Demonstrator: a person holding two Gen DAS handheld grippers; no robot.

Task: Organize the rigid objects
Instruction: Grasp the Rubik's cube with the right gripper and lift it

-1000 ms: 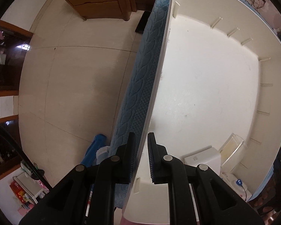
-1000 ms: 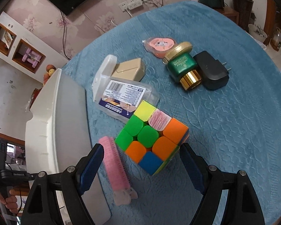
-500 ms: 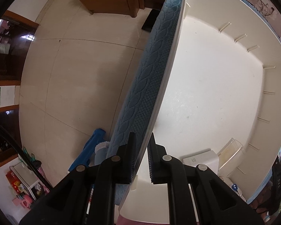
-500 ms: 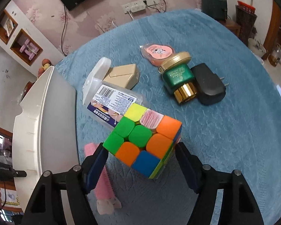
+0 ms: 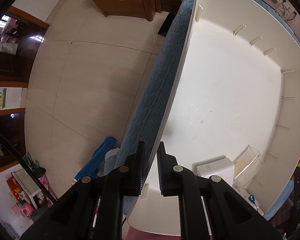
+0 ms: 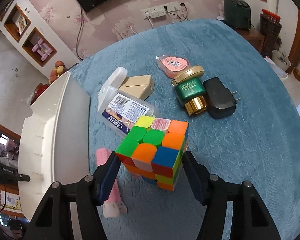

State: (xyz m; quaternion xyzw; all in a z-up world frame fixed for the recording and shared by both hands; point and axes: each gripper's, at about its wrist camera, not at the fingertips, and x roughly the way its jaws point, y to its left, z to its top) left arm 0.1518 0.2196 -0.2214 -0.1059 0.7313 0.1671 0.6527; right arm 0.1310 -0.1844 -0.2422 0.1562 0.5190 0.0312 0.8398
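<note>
Cube (image 6: 157, 150) sits on the blue tabletop (image 6: 240, 150) between your right gripper (image 6: 150, 177) jaws, which are closing; whether the pads touch it yet, you cannot tell. Your left gripper (image 5: 151, 170) is clamped on the white bin (image 5: 220, 92) rim.

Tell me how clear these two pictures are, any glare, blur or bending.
Left wrist view: sharp, strong fisheye bend curves the white bin's rim; its floor is bright, nearly washed out. Right wrist view: sharp, evenly lit; the puzzle cube is crisp, the blue tablecloth bulges, corners are black.
</note>
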